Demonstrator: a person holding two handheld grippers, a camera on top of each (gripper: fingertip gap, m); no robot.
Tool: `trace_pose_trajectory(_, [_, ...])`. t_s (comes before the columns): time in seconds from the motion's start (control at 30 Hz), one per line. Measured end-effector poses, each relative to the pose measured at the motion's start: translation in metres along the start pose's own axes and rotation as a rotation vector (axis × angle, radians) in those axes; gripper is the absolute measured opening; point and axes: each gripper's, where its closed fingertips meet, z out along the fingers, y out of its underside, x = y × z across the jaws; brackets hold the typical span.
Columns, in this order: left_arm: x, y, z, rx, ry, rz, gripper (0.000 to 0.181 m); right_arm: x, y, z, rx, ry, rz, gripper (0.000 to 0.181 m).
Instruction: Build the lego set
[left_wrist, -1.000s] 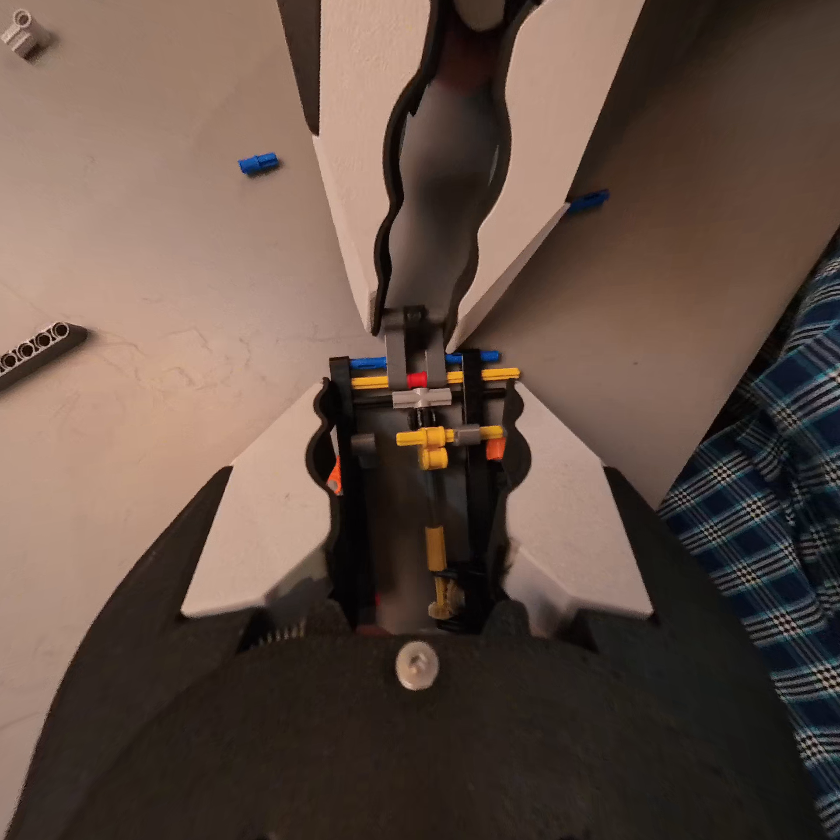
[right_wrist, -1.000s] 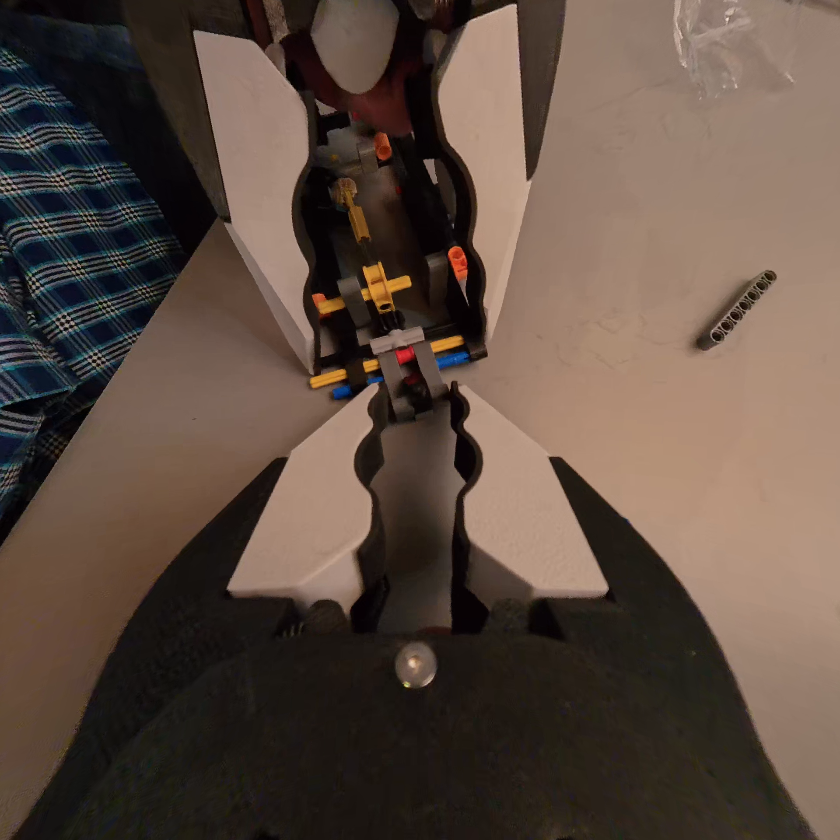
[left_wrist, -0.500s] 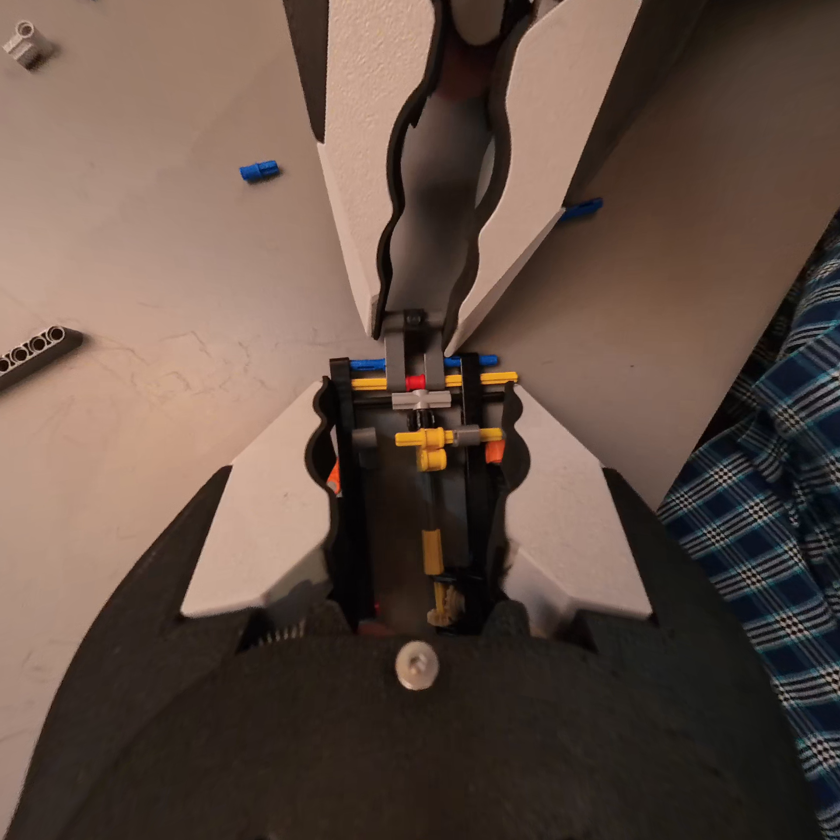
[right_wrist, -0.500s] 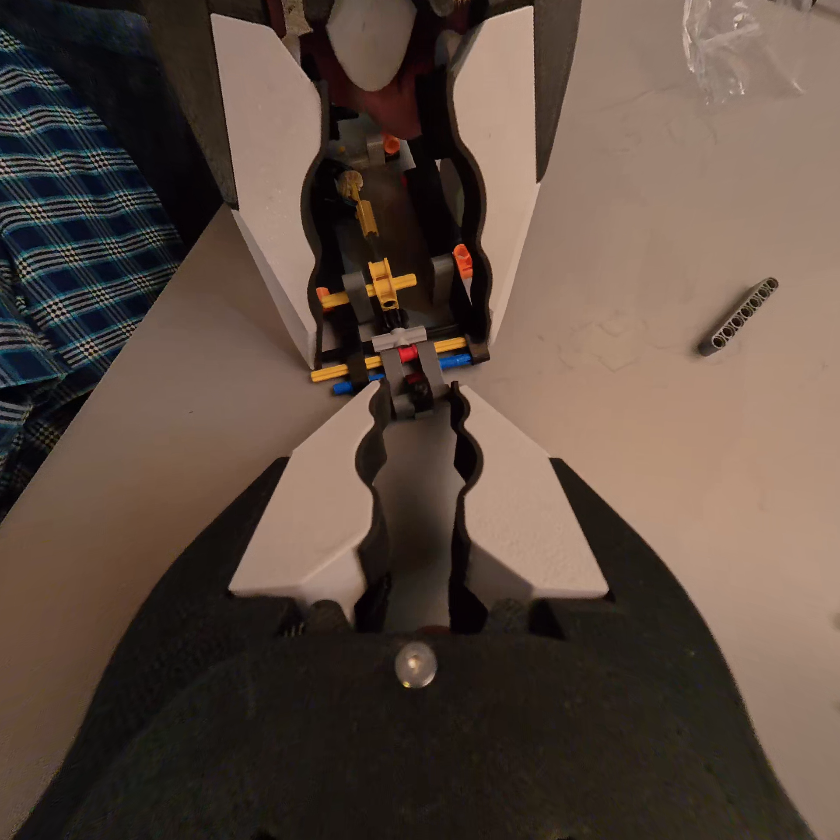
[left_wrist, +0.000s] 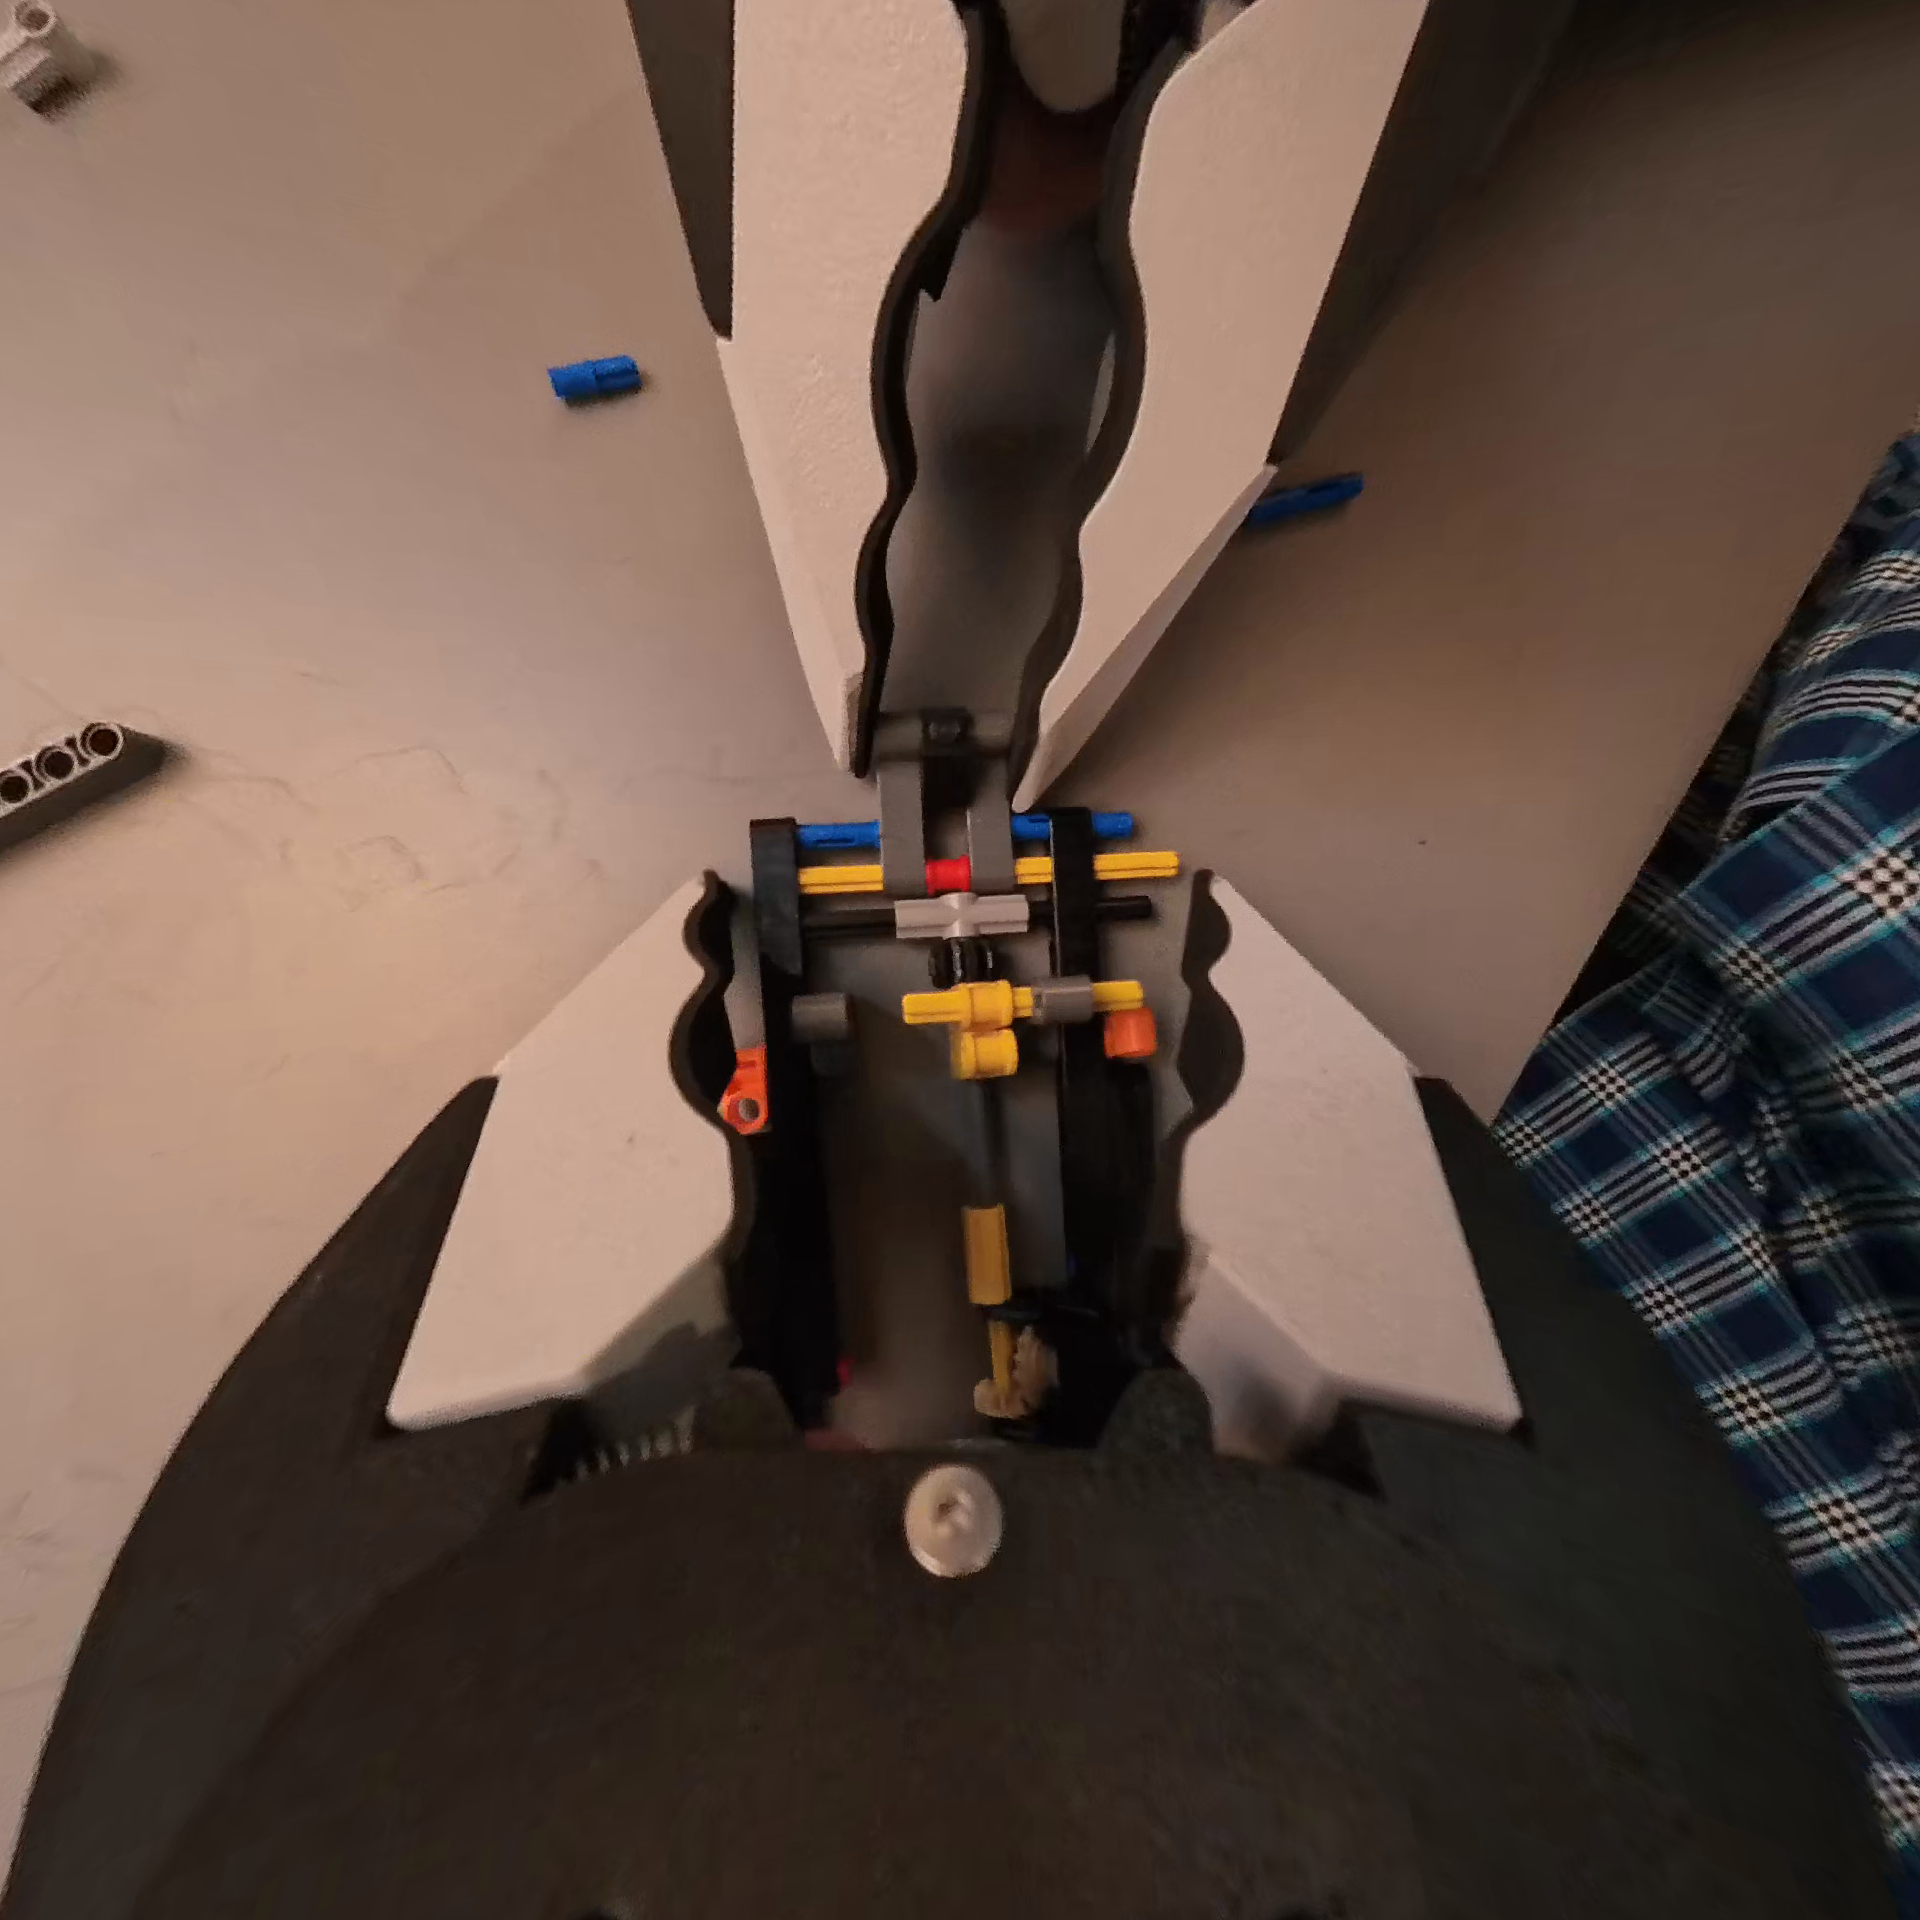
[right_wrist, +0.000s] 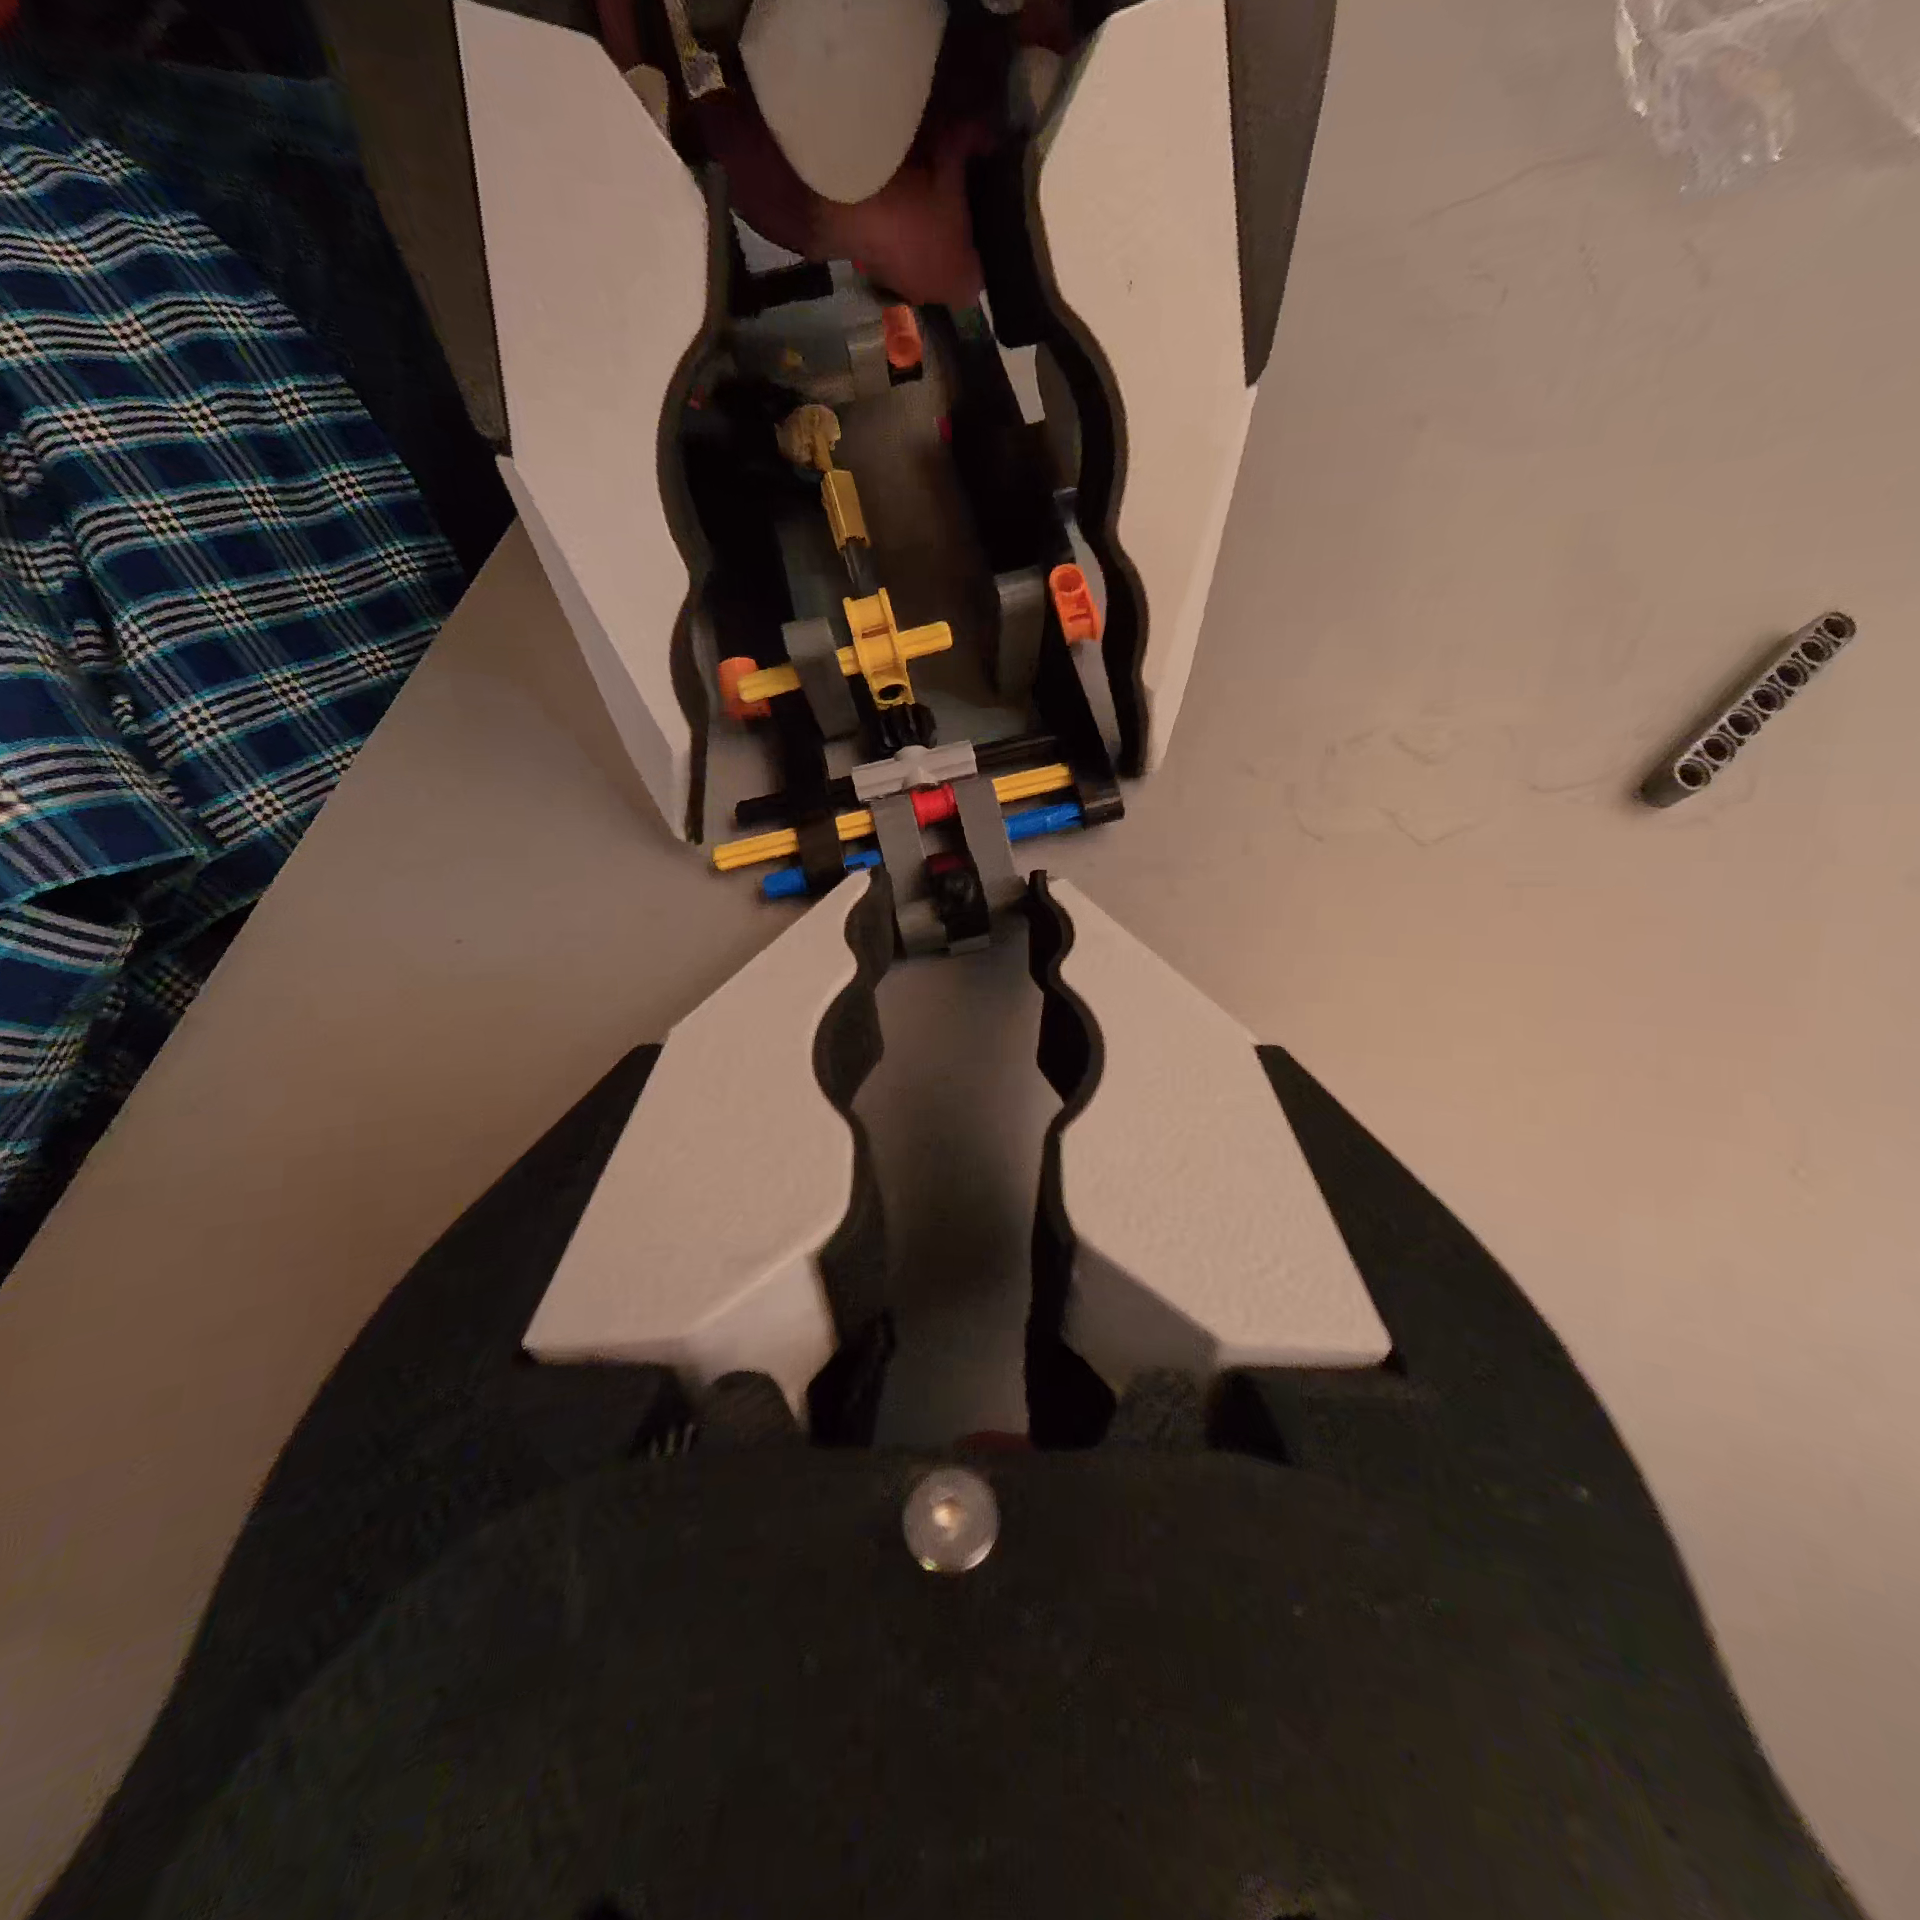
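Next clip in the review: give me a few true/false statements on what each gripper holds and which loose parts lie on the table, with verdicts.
1. The left gripper is closed around the black-framed lego assembly. True.
2. The right gripper is open and holds nothing. False: its tips pinch the grey fork piece at the assembly's end.
3. A grey holed beam lies loose on the table. True.
4. Both grippers grip the same end of the assembly. False: they face each other from opposite ends.
5. A short blue pin lies loose on the table. True.
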Motion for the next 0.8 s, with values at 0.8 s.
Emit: trace_pose_trajectory(0.8, [-0.0022,-0.0045,0.0025,0.095,-0.014,-0.027,0.076,0.0023,-0.0017,0.004,0.0,0.022,-0.048,0.024])
